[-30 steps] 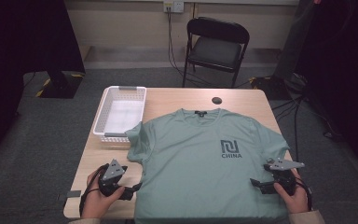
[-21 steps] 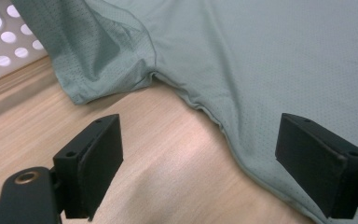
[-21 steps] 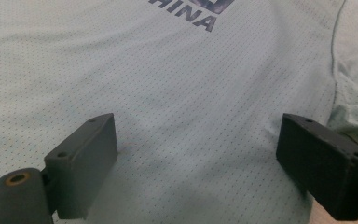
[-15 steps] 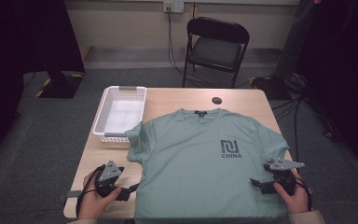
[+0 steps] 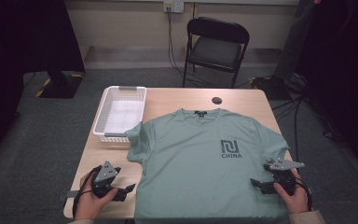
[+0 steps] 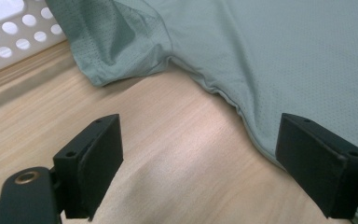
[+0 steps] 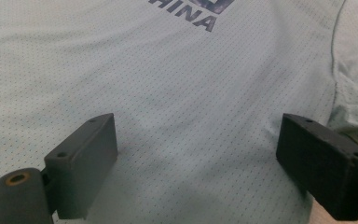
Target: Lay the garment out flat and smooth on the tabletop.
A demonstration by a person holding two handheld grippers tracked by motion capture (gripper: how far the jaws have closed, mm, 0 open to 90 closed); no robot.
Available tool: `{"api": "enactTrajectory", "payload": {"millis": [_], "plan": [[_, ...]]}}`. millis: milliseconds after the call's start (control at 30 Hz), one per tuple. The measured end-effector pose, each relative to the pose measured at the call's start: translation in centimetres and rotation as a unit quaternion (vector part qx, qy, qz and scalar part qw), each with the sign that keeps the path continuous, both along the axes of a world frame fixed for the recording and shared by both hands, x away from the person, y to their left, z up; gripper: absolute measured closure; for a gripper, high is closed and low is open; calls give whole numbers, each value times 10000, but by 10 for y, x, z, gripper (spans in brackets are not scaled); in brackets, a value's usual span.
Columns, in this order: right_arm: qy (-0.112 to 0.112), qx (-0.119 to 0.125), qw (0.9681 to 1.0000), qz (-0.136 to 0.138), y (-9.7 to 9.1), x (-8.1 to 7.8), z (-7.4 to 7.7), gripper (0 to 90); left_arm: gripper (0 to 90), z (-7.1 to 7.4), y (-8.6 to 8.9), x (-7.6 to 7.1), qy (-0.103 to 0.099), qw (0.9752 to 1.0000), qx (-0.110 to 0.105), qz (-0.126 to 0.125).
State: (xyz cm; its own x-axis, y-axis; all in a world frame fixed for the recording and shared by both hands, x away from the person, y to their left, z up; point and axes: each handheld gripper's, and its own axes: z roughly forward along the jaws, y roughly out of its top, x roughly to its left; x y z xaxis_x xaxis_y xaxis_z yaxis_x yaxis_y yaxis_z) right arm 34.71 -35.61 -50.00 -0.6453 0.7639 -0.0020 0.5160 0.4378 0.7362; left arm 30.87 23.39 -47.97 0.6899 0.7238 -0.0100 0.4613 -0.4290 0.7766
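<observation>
Two hand-held grippers are sitting with jaws spread wide: the left gripper (image 5: 121,190) has drawn back slightly, just beside the hem of the grey-green mesh T-shirt (image 5: 200,161) lying flat on the wooden table (image 5: 177,98); the right gripper (image 5: 260,184) is hovering over its fabric, suggesting a grasp is imminent.

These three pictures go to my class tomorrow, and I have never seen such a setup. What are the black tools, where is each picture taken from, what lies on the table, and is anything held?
A person holds a two-jaw tool in each hand: the left gripper and the right gripper. The high view looks down from above the person. The other two come from cameras riding on each gripper, looking along its black jaws. On the table lie a green T-shirt, a white basket and a small dark disc. Both grippers are open, holding nothing.
</observation>
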Motion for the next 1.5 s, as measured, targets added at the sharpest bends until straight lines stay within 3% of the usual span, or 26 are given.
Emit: {"api": "enactTrajectory", "payload": {"millis": [1100,1500], "plan": [[6,2,10000,0,0,0,0,112,147,-13,17,-1,138,9997,147,153],[5,1,10000,-2,0,0,0,112,147,-18,20,-1,217,9991,294,193]]}}
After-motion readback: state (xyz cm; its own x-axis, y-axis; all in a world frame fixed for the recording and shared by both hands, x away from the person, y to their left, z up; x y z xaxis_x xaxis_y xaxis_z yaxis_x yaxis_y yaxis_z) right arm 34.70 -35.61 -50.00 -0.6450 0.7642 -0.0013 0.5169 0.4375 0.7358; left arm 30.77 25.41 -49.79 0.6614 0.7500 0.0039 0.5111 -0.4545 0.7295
